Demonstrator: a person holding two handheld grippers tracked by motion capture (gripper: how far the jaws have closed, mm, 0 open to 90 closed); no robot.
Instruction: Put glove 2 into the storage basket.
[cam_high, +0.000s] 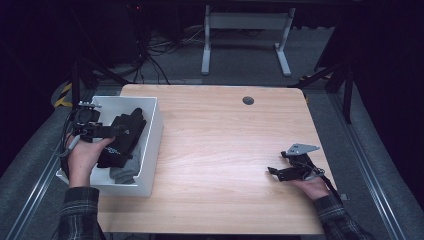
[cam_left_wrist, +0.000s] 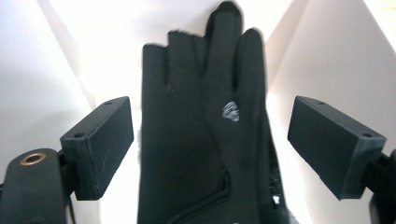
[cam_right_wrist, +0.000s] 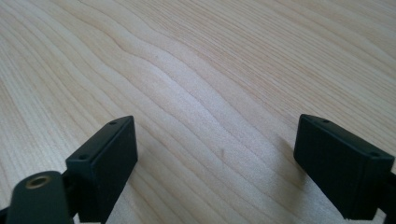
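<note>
High view: a light wood-grain counter (cam_high: 225, 150) with rounded corners and a dark round grommet (cam_high: 248, 100) near its far edge stands on grey carpet (cam_high: 235, 60) in a dim room. Beyond it are the white legs of another desk (cam_high: 245, 35), loose cables (cam_high: 155, 50) on the floor, and black stands at either side. A white bin (cam_high: 152, 145) sits at the counter's left edge, holding dark fabric items: a black glove (cam_high: 125, 135) on top and a grey piece (cam_high: 125, 170) beneath it. The left hand (cam_high: 85, 157) holds the left claw (cam_high: 112, 131) over the bin, reaching toward the glove. The right hand (cam_high: 312, 187) rests the right claw (cam_high: 272, 171) low at the counter's right side, well apart from the bin, with its grey three-cornered plate (cam_high: 300, 148) on top. Left gripper view: the jaws of the left claw (cam_left_wrist: 210, 140) stand wide apart, the black glove (cam_left_wrist: 201, 140) lying between them with fingers pointing away and a small silver logo (cam_left_wrist: 230, 111) on its back; neither jaw touches it. White bin walls (cam_left_wrist: 56, 70) surround the glove. Right gripper view: the right claw (cam_right_wrist: 215, 158) is spread open over bare wood (cam_right_wrist: 210, 84), nothing between its jaws.
</note>
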